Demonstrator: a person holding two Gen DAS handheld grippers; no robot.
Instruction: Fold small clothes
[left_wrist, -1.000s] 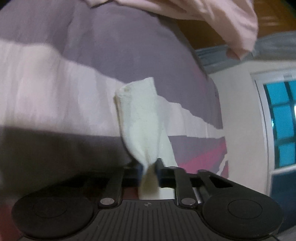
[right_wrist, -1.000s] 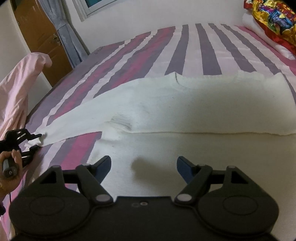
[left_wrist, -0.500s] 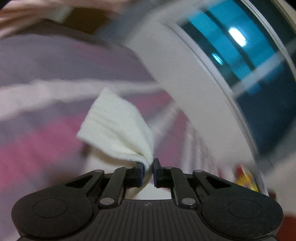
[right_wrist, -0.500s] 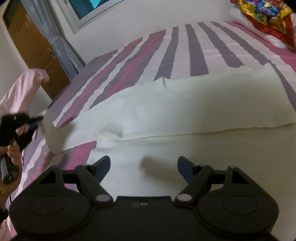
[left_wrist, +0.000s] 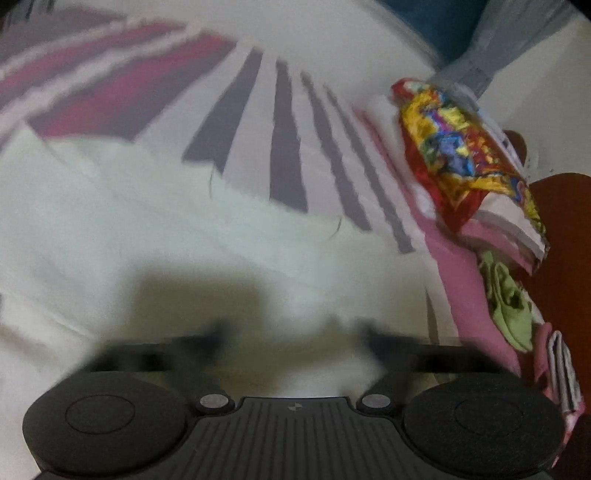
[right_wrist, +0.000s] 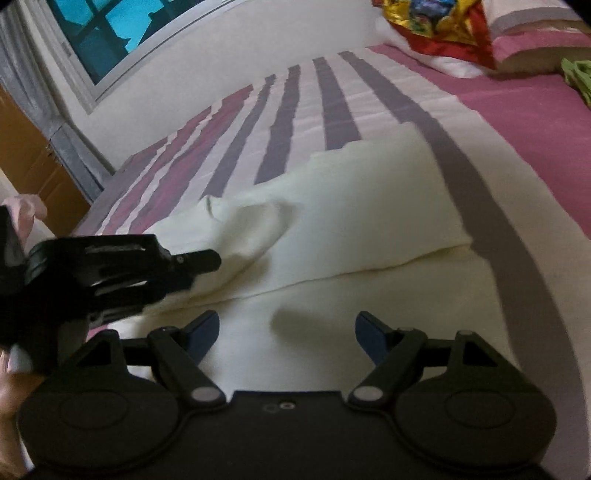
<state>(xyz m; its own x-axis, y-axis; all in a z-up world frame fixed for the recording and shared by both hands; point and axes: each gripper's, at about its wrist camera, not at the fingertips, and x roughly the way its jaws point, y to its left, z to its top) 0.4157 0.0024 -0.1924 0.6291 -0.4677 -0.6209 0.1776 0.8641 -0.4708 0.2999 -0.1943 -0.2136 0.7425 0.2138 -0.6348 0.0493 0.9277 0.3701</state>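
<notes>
Left wrist — colourful bundle (left_wrist: 461, 155) | green cloth (left_wrist: 506, 302) beside cream garment (left_wrist: 147, 229)

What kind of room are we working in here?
Most likely a bedroom: a bed with a striped sheet, pillows at its far end, and a curtained window. The cream garment lies spread on it.

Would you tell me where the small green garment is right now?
The green garment lies crumpled on the pink part of the bedsheet, at the far right edge of the right wrist view, just below the colourful patterned cloth.
</notes>
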